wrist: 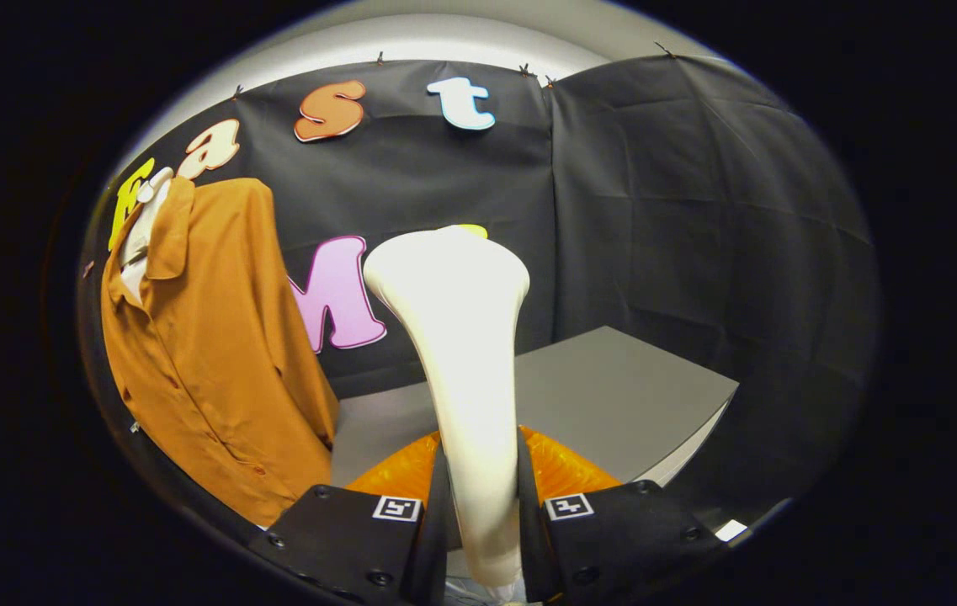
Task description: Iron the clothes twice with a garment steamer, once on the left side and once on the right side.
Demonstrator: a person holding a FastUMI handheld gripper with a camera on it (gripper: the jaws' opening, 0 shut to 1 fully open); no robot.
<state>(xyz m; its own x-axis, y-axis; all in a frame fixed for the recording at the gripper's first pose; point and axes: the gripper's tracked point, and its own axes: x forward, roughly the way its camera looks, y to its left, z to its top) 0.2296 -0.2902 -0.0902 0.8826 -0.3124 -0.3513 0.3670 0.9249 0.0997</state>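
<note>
Garment steamer [457, 353]: pale, upright, flared head uppermost, neck clamped between the two fingers of the gripper [482, 505], both fingers pressing on it from either side. Lower end of the handle hidden below the fingers; translucent orange part [562, 471], probably the water tank, just behind the fingers. Steamer head well apart from the cloth, not touching anything. Shirt [217, 353]: orange-brown, collared, buttoned, hanging on a pale hanger [146, 223] against the booth wall, off to the left of the steamer and beyond the fingers. Grey table [613, 396]: beyond the steamer, bare where seen. Step in hand, as judged: tool gripped and raised, neither pass over the shirt begun. Next move, as judged: swing left toward the shirt, bring the flared head flat against one side of the front, then draw along the cloth; grip to be kept firm so the neck does not twist between the fingers.
</note>
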